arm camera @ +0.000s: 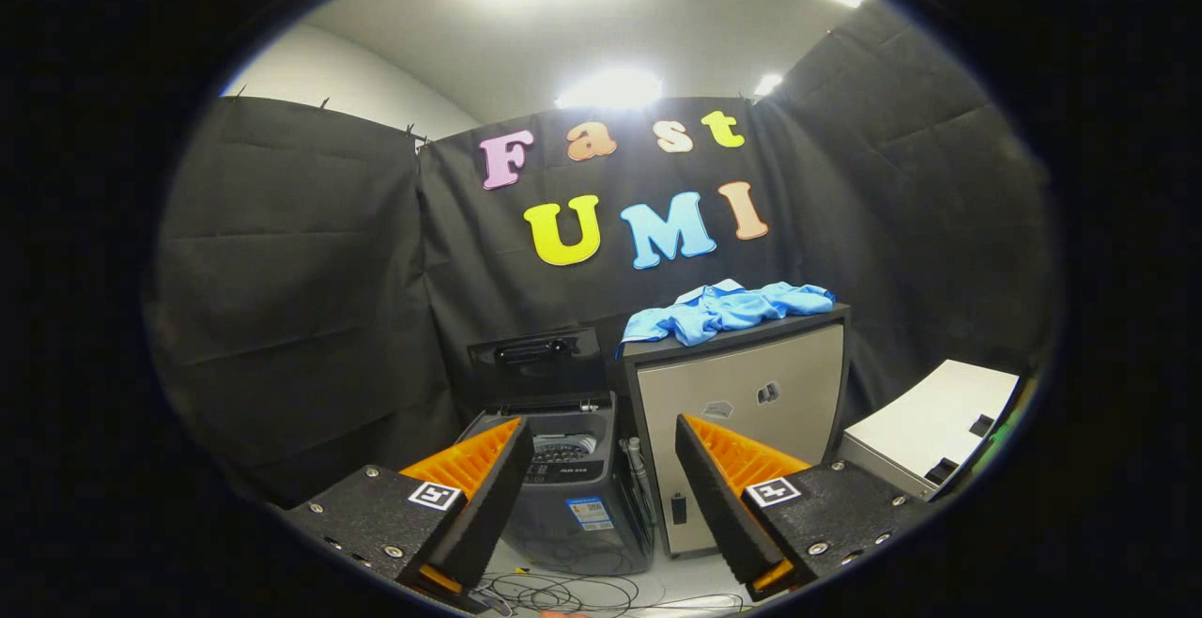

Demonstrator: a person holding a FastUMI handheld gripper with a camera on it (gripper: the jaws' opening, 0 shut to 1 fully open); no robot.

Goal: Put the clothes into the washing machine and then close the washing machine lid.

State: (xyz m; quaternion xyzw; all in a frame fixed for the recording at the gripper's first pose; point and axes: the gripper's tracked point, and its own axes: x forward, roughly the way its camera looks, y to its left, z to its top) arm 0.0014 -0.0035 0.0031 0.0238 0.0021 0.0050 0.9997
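Note:
A crumpled light blue shirt [725, 309] lies on top of a grey cabinet [751, 411], well beyond my fingers. To the cabinet's left stands a small dark top-loading washing machine [573, 496] with its lid [537, 351] raised upright against the cloth wall, so the drum opening shows. My gripper [601, 468] is open, with nothing between its fingers. The washing machine sits beyond and between the fingers, and the shirt is higher up and slightly to the right.
A white box-like unit [930, 430] stands to the right of the cabinet. Loose cables [563, 590] lie on the floor in front of the washing machine. Black cloth walls close the booth on three sides.

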